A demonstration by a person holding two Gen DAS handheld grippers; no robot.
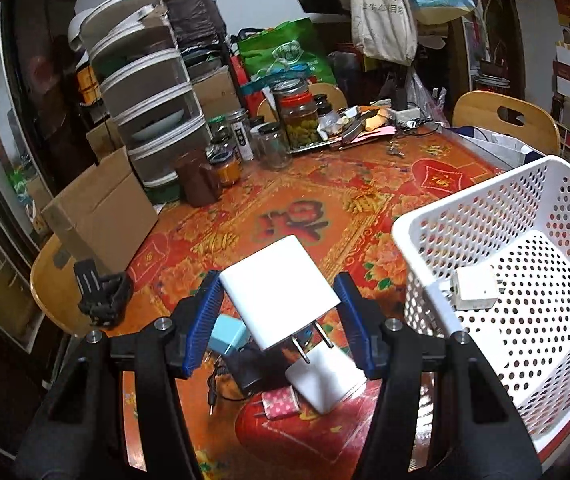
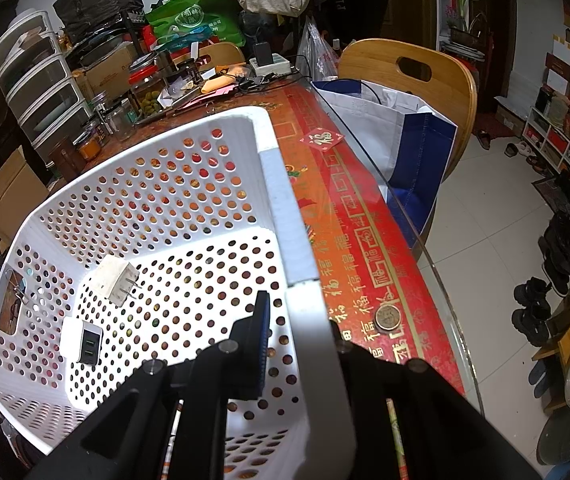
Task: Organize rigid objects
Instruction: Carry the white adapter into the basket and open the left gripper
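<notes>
My left gripper (image 1: 279,294) is shut on a white plug adapter (image 1: 279,286), held above the red patterned table with its prongs pointing toward me. Below it lie another white charger (image 1: 325,376), a pale blue charger (image 1: 227,338), a pink dotted charger (image 1: 281,402) and a black plug with cable (image 1: 245,372). The white perforated basket (image 1: 425,236) stands to the right and holds a white charger (image 1: 475,288). My right gripper (image 2: 299,320) is shut on the basket's near wall (image 2: 309,352). Inside the basket lie a white pronged plug (image 2: 115,278) and a white USB charger (image 2: 85,340).
Jars (image 1: 297,114), a brown container (image 1: 197,178), a drawer tower (image 1: 145,92) and a cardboard box (image 1: 101,216) crowd the table's far left. A black clip (image 1: 101,292) lies at the left edge. A wooden chair (image 2: 409,76) with a blue-white bag (image 2: 401,136) stands right. A coin (image 2: 387,317) lies on the table.
</notes>
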